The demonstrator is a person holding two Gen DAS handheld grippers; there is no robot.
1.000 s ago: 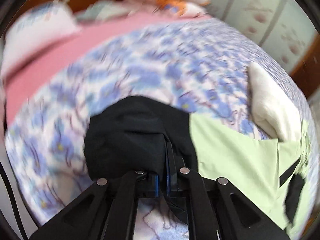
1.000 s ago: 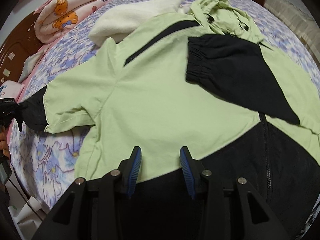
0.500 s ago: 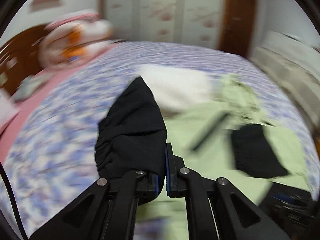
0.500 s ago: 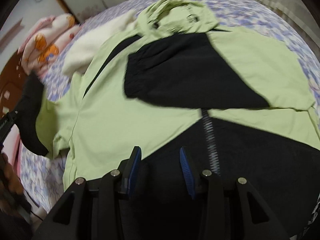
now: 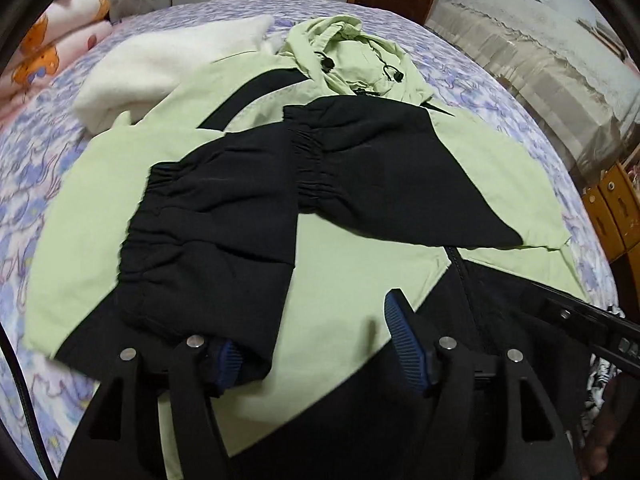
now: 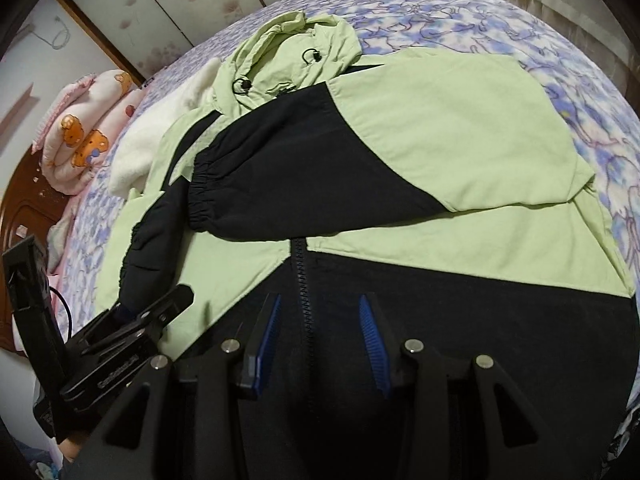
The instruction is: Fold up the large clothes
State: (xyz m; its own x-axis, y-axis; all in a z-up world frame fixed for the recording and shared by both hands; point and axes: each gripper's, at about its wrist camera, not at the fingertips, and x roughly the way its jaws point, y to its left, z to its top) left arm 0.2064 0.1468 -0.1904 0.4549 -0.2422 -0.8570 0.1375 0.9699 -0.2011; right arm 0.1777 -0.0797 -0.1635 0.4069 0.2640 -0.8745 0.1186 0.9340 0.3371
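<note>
Jaws of the left gripper [image 5: 316, 336] have just been opening; the black sleeve [image 5: 208, 240] lies against one blue ribbed pad, covering its tip, and the pads no longer pinch it. Right gripper [image 6: 318, 338] stands partly open over the zipper [image 6: 302, 280], holding nothing. Green and black jacket [image 6: 460, 128] lies flat on the flowered bed [image 6: 500, 20], both elastic cuffs folded inward. A white fluffy cloth [image 5: 160, 68] is partly hidden under it.
</note>
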